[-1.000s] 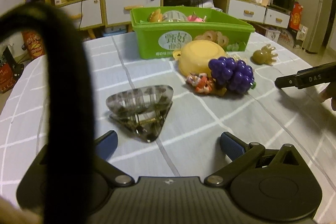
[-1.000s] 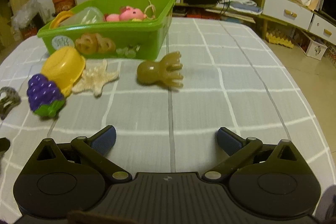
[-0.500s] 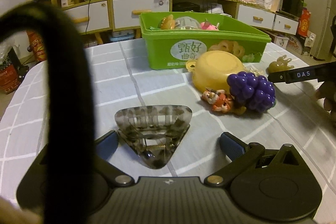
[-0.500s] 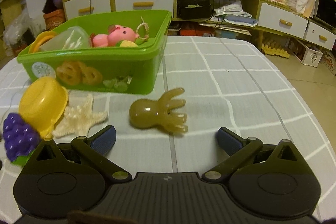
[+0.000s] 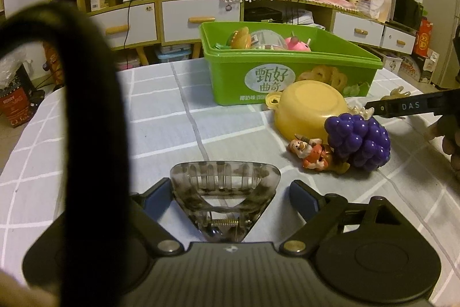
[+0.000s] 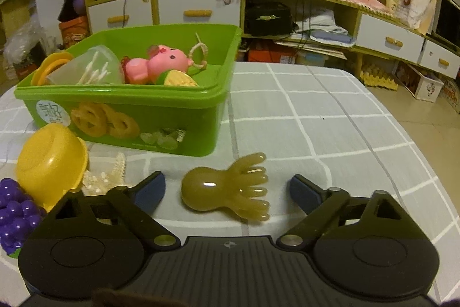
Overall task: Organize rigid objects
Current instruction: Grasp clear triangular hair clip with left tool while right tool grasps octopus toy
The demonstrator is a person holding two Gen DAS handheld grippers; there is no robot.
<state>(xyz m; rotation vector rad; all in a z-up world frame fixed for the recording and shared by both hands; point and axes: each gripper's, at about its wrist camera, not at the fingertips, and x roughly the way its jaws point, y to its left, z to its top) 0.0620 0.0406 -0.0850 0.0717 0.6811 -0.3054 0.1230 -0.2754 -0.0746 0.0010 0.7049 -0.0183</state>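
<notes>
Near the green box, our right gripper has been closing around the octopus, pads not yet touching. Our left gripper has been closing on the hair clip, one pad touching. We should squeeze both slowly and keep them centred.

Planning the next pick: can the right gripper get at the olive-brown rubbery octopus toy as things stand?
Probably yes: the olive-brown rubbery octopus toy lies on the cloth between the right gripper's open fingers, nothing blocking.

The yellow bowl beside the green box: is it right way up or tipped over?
Tipped over. The yellow bowl shows its flat base to the left camera, leaning by the green box.
</notes>
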